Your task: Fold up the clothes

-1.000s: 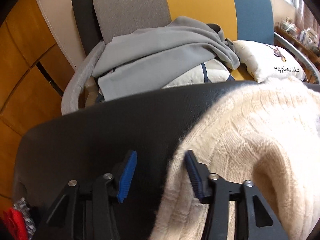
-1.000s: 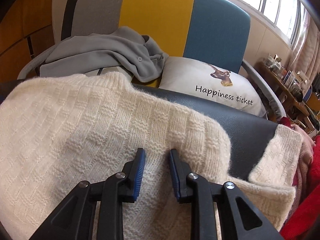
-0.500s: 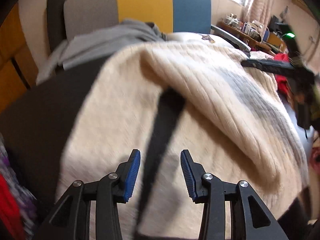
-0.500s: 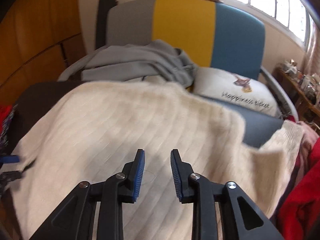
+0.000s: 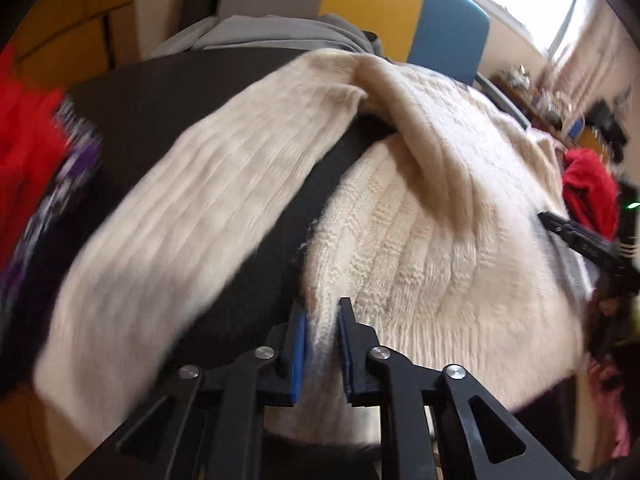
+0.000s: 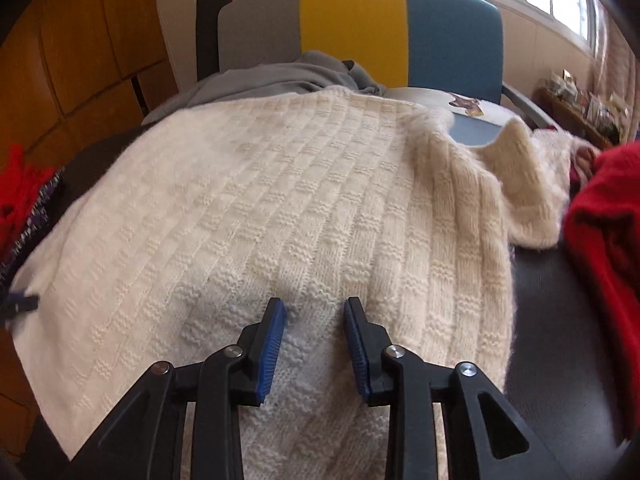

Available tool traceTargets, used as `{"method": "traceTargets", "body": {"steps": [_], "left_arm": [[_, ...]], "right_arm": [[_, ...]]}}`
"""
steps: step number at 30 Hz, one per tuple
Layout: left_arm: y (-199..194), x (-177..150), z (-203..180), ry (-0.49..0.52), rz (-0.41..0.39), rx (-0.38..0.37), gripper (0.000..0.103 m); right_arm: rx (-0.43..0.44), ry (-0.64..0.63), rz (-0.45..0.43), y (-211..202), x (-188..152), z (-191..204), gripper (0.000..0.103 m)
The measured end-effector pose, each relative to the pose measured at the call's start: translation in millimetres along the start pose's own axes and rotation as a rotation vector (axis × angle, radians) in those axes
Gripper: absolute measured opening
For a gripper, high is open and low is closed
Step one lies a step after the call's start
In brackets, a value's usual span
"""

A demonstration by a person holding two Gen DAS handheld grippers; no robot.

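Observation:
A cream knitted sweater [image 6: 280, 208] lies spread over a black padded surface [image 6: 560, 320]. In the left wrist view the sweater [image 5: 420, 248] has one sleeve [image 5: 192, 216] lying out to the left. My left gripper [image 5: 322, 322] has its jaws narrowed on the sweater's side edge near the underarm, with knit between the pads. My right gripper [image 6: 316, 318] is open just over the sweater's body, with nothing between its fingers. The right gripper's tip [image 5: 580, 236] also shows at the right edge of the left wrist view.
A grey, yellow and blue chair [image 6: 352, 28] stands behind with a grey garment [image 6: 280, 76] and a printed pillow [image 6: 460, 104] on it. Red clothes [image 6: 600, 220] lie at the right, red and purple ones [image 5: 36, 152] at the left. Wooden panels [image 6: 80, 60] stand at the left.
My left gripper moved to the sweater's side edge and closed on it. My right gripper opened wider and came lower over the sweater's body. The sleeve now lies stretched out to the left.

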State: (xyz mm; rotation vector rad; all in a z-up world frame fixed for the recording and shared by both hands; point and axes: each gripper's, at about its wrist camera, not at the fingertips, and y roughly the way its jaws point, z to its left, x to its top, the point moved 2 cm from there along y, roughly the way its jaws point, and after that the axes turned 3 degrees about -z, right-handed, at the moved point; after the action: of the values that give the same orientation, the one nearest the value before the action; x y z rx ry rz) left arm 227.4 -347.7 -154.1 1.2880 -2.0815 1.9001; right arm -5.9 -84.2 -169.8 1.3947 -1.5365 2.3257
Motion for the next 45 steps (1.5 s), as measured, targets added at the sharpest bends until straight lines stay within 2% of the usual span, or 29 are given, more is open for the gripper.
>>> {"method": "traceTargets", "body": {"steps": [2,4,6,8,10,13,16,17,18,19,20,21,22,24,28,33,36,37,39,41,44,45], "left_arm": [[-23.1,-5.9,16.2,-0.065,-0.046,0.010,0.036],[-48.0,-7.6,34.9,-0.119,-0.109,0.044,0.067],[-67.6,-1.6,53.0,-0.131,-0.169,0.112,0.077],[-75.7,5.0,62.9,-0.113,-0.193,0.161,0.081],[-68.8,15.0,61.9,-0.046,-0.194,0.206,0.093],[-42.1,25.1,54.1,0.066,-0.153,0.246,0.100],[-5.5,29.2,45.1,0.151,-0.081,0.295,0.099],[9.5,29.3,43.4,0.176,-0.050,0.323,0.095],[25.1,29.1,42.3,0.198,-0.018,0.353,0.078],[31.2,33.7,42.0,0.179,-0.018,0.335,0.056],[34.1,40.0,41.9,0.144,-0.030,0.300,0.044],[37.8,49.2,39.1,0.141,-0.033,0.302,0.014],[41.9,59.5,35.5,0.147,-0.032,0.318,0.011],[57.2,84.9,33.0,0.162,-0.038,0.342,0.011],[88.1,141.1,53.1,0.143,-0.030,0.422,0.011],[112.1,199.2,86.7,0.109,-0.006,0.583,0.011],[110.9,222.4,111.0,0.042,-0.003,0.697,0.011],[106.4,226.9,117.0,0.012,-0.010,0.711,0.012],[92.5,232.4,125.9,-0.055,-0.034,0.704,0.017],[71.4,231.4,124.5,-0.101,-0.092,0.681,0.017],[45.3,224.4,99.9,-0.077,-0.204,0.594,0.028],[42.1,220.1,85.4,-0.047,-0.222,0.527,0.036]], "right_arm": [[0.011,0.014,-0.007,0.6,0.7,-2.1,0.030],[0.010,0.014,-0.012,1.4,1.1,-1.3,0.030],[-0.005,-0.002,-0.020,0.6,0.2,4.5,0.031],[-0.012,-0.008,-0.025,0.2,-0.2,6.4,0.031],[-0.013,-0.007,-0.028,0.5,-0.3,6.2,0.032],[-0.011,-0.002,-0.031,-0.3,-0.6,6.3,0.032],[-0.012,-0.002,-0.032,-0.2,-0.2,7.2,0.032],[-0.011,-0.001,-0.032,-0.2,0.0,7.3,0.032],[-0.010,0.000,-0.033,-0.3,-0.2,7.3,0.032],[-0.008,0.002,-0.033,-0.4,-0.3,7.3,0.032],[-0.007,0.003,-0.034,-0.3,-0.1,7.2,0.032],[-0.007,0.003,-0.034,-0.2,0.1,7.3,0.032],[-0.006,0.004,-0.035,-0.1,0.2,7.4,0.032],[-0.006,0.004,-0.036,-0.2,0.2,7.2,0.033],[-0.001,0.007,-0.036,-0.2,0.2,6.4,0.033],[0.011,0.020,-0.034,0.2,0.3,4.2,0.033],[0.013,0.022,-0.032,0.4,0.6,4.4,0.033],[0.013,0.022,-0.032,0.4,0.6,4.4,0.033],[0.015,0.025,-0.032,0.6,0.7,4.6,0.033],[0.018,0.029,-0.032,0.9,0.9,4.5,0.033],[0.020,0.032,-0.034,1.1,0.6,4.3,0.033],[0.019,0.032,-0.034,1.5,0.6,4.8,0.033]]}}
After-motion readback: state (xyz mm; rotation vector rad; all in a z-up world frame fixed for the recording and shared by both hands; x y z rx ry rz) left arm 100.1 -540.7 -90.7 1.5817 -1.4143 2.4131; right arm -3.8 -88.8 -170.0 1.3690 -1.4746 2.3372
